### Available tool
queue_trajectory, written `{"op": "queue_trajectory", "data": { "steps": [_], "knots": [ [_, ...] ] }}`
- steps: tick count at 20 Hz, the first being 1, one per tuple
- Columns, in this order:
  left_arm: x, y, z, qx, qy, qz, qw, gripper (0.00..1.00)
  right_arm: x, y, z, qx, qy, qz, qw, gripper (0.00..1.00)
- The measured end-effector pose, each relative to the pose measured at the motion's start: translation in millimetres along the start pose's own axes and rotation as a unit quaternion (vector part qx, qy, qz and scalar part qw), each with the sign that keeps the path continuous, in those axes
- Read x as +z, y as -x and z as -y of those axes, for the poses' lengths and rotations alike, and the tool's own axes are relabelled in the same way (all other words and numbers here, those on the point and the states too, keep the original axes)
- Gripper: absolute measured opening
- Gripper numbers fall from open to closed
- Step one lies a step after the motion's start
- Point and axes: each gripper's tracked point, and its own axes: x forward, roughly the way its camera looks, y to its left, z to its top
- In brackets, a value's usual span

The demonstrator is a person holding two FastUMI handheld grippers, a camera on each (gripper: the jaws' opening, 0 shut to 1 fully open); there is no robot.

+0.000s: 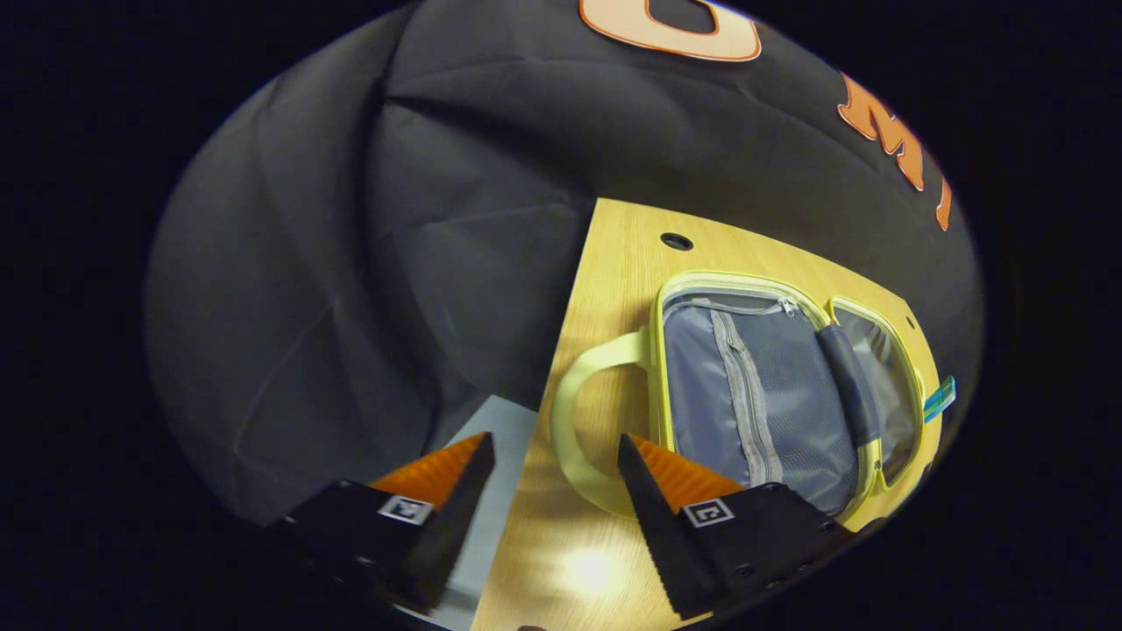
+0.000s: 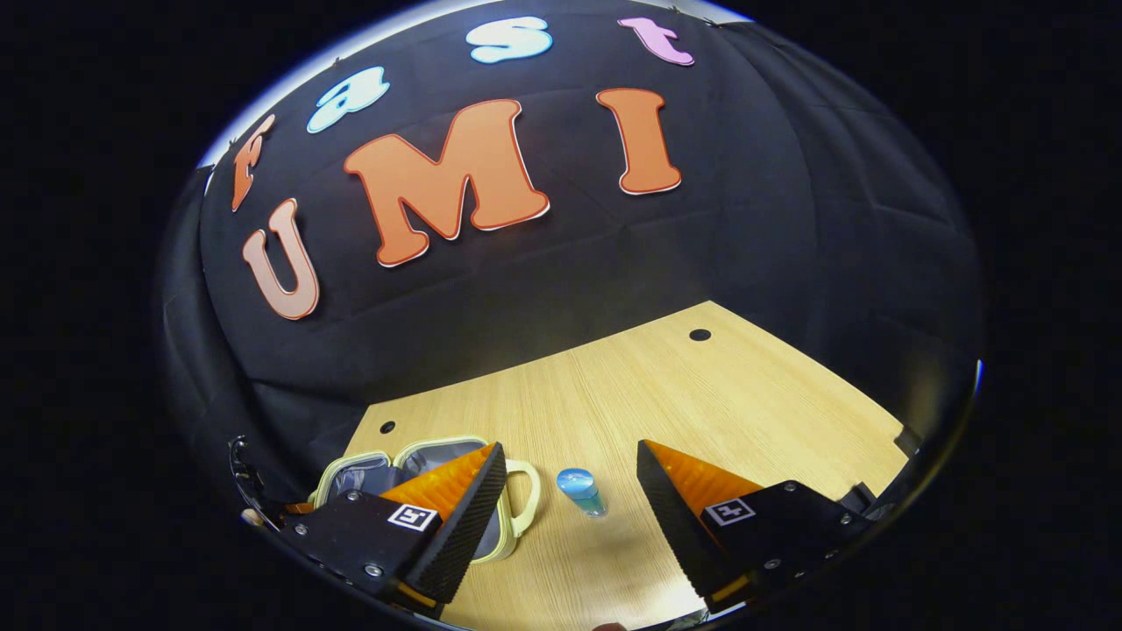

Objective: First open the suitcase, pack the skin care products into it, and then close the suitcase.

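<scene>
**Suitcase open on the table, both grippers apart and empty**

Black cloth walls close off the booth behind a light wooden table [image 2: 666, 394], and we see that table from two sides. Its top has small round holes near the far edge.

From the left gripper view, the suitcase [image 1: 771, 394] lies flat on the table with its lid thrown open. We can see the grey lining, a mesh pocket with a zip running down the inside, and the yellow-green trim around both halves. Its yellow-green handle [image 1: 574, 412] loops out toward us on the wood. Our left gripper [image 1: 554, 451] hangs above the table's near edge, its two orange-faced fingers spread wide with nothing between them. The right-hand finger in this view overlaps the handle's lower curve, but we cannot tell whether it touches it.

From the right gripper view, the same suitcase sits at the lower left, partly hidden behind one finger. Just beside its handle stands a small skin care bottle [image 2: 580, 491], clear blue with a rounded blue cap, upright on the wood and apart from the case. Our right gripper [image 2: 570, 460] is also spread wide and holds nothing; the bottle appears between its two fingers, farther along the table, touching neither.
</scene>
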Motion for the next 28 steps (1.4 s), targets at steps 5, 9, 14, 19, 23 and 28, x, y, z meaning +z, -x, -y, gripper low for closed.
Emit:
{"op": "queue_trajectory", "data": {
  "steps": [5,9,14,19,23,28],
  "knots": [
    [64,55,5,0.085,-0.073,0.086,0.99,1.0,3,0,13,-0.003,0.026,0.006,1.0,0.95],
    [114,105,66,0.079,-0.106,0.151,0.98,0.98,19,-5,28,0.001,0.051,0.025,0.998,0.95],
    [155,173,205,0.008,-0.076,0.235,0.969,0.98,39,-19,57,0.012,0.097,0.041,0.994,0.95],
    [160,209,333,-0.049,-0.055,0.279,0.957,0.98,58,-27,82,0.037,0.124,0.054,0.99,0.95],
    [148,231,418,-0.086,-0.054,0.303,0.948,0.98,62,-33,100,0.052,0.144,0.055,0.987,0.95],
    [120,243,501,-0.132,-0.061,0.3,0.943,0.98,53,-39,112,0.074,0.159,0.041,0.984,0.95]
  ]
}}
